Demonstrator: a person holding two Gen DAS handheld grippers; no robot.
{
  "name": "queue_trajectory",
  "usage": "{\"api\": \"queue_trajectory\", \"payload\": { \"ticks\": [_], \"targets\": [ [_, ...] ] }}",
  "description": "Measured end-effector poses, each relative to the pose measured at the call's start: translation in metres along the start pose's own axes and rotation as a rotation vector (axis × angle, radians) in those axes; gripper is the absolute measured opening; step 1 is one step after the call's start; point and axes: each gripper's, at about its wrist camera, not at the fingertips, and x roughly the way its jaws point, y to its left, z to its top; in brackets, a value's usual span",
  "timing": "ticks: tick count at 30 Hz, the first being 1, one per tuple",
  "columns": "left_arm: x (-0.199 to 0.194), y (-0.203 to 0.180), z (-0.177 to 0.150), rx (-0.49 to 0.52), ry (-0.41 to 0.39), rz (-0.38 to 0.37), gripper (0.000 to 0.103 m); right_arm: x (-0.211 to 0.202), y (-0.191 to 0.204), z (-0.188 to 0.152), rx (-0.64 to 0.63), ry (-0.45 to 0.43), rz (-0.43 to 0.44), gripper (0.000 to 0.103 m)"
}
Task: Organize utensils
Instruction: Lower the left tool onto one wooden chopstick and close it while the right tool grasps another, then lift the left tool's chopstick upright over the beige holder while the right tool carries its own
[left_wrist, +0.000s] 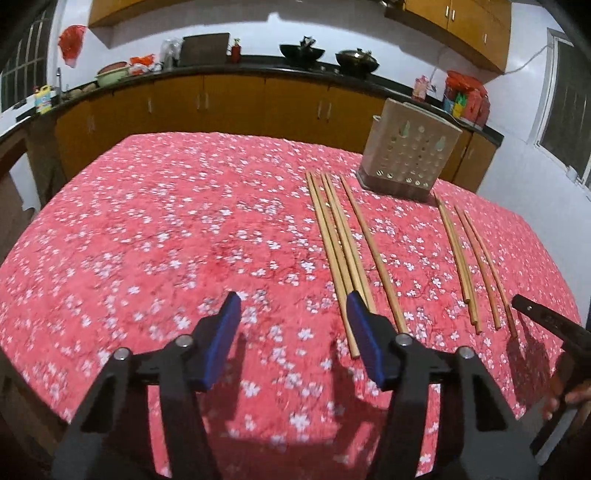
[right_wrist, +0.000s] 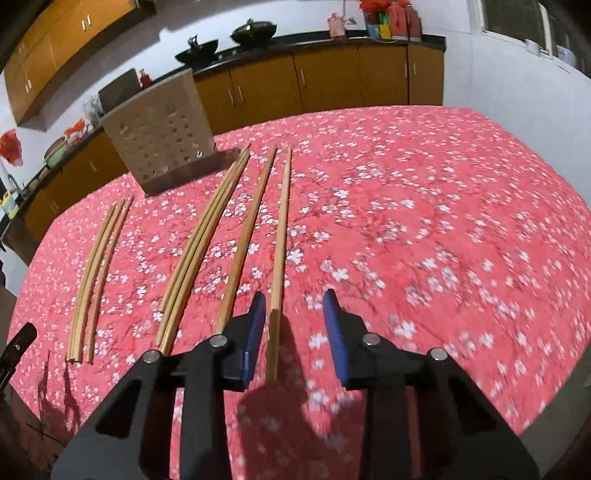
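Chopsticks (right_wrist: 207, 240) all lie on the floral tablecloth (right_wrist: 424, 221), none visibly in the holder (right_wrist: 159, 136) at eleven o'clock; right gripper (right_wrist: 294, 332) straddles one, left gripper (left_wrist: 291, 325) spread, empty.

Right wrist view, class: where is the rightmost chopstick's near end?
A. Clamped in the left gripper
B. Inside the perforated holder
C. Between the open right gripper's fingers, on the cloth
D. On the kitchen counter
C: the rightmost chopstick ends between the right gripper's spread blue fingers, which have not closed on it.
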Motion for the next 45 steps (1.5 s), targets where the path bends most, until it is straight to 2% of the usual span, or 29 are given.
{"api": "queue_trajectory", "payload": {
  "ticks": [4,9,10,14,18,25,29,32,38,41,45],
  "targets": [
    [0.014,-0.003,0.006,0.005,0.033,-0.047,0.048,0.007,0.005,-0.004,-0.027,0.015,0.004,0.032],
    [0.030,-0.010,0.013,0.005,0.082,-0.090,0.040,0.014,0.008,0.002,-0.061,0.007,-0.045,0.011],
    [0.034,-0.012,0.014,0.008,0.095,-0.098,0.039,0.014,0.006,0.003,-0.051,0.010,-0.043,0.010],
    [0.045,-0.019,0.015,0.029,0.128,-0.110,0.029,0.014,0.004,0.004,-0.053,0.013,-0.043,0.009],
    [0.055,-0.024,0.015,0.054,0.160,-0.088,0.019,0.015,0.005,0.005,-0.061,0.015,-0.049,0.009],
    [0.066,-0.024,0.019,0.064,0.181,-0.035,0.010,0.020,0.009,0.007,-0.072,0.021,-0.055,0.009],
    [0.079,-0.028,0.030,0.120,0.176,0.006,0.009,0.026,0.012,0.015,-0.092,0.033,-0.058,0.008],
    [0.090,-0.019,0.044,0.123,0.170,0.027,0.008,0.035,0.005,0.026,-0.073,0.030,-0.059,0.008],
    [0.107,0.010,0.065,0.066,0.149,-0.035,0.009,0.052,-0.010,0.044,-0.025,0.001,-0.056,0.008],
    [0.103,0.016,0.061,0.037,0.136,-0.063,0.010,0.053,-0.012,0.044,-0.022,0.000,-0.042,0.008],
    [0.094,0.016,0.054,0.052,0.126,-0.069,0.012,0.050,-0.014,0.039,-0.028,0.001,-0.034,0.008]
  ]
}}
